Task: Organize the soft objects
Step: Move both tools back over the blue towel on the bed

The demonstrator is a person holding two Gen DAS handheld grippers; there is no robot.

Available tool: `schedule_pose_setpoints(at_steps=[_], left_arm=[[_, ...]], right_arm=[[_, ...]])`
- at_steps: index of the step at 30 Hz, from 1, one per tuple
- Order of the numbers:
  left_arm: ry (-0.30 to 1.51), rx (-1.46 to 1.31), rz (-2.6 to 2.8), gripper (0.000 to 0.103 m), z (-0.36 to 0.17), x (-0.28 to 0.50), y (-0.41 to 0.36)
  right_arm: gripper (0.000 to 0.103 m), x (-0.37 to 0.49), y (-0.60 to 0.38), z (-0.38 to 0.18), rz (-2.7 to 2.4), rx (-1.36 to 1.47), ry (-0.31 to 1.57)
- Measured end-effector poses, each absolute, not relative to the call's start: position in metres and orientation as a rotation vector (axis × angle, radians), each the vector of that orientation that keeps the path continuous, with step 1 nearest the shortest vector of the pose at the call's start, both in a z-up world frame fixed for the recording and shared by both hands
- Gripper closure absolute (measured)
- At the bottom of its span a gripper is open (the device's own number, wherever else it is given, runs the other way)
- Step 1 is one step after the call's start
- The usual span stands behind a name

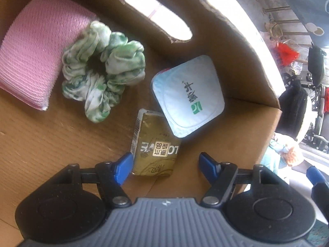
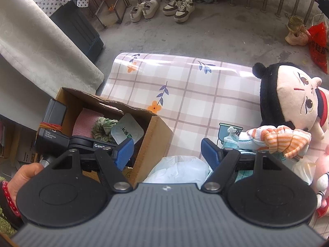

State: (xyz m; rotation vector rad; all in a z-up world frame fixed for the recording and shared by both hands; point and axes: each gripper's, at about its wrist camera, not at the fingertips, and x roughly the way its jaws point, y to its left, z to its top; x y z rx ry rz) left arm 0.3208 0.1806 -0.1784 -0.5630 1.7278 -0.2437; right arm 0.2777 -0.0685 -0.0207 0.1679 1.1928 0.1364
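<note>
— Jaws of the left gripper (image 1: 163, 165) are seen spread over the cardboard box (image 1: 236, 47), nothing gripped; the gold packet (image 1: 154, 150) lies just below, beside the scrunchie (image 1: 102, 70) and pink sponge (image 1: 35, 55).

— And the right gripper (image 2: 167, 151)?

— Spread too, nothing held. The striped sock (image 2: 285, 140) by the doll (image 2: 292, 96) should probably be approached squarely and pinched mid-bundle.

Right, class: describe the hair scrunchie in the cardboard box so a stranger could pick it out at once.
Find the open cardboard box with the oval handle hole. On its floor, the scrunchie lies between the pink woven pad and the white foil-lidded cup. It alone is a ruffled ring of green-and-white mottled fabric.
</note>
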Motion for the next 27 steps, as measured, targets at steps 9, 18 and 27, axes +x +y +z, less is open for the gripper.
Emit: schedule_pose_setpoints(at_steps=[9,18,27], left_arm=[[1.699,-0.41,-0.227,0.025,-0.152,0.315,0.174],[1.606,-0.273,-0.196,0.025,-0.1,0.305,0.17],[1.515,-0.193,-0.177,0.025,-0.072,0.283,0.168]], right_arm=[[0.031,0.269,-0.071,-0.011,0.144,0.181,1.166],[0.031,0.256,-0.066,0.006,0.152,0.189,1.15],[0.031,0.236,-0.067,0.024,0.169,0.221,1.121]])
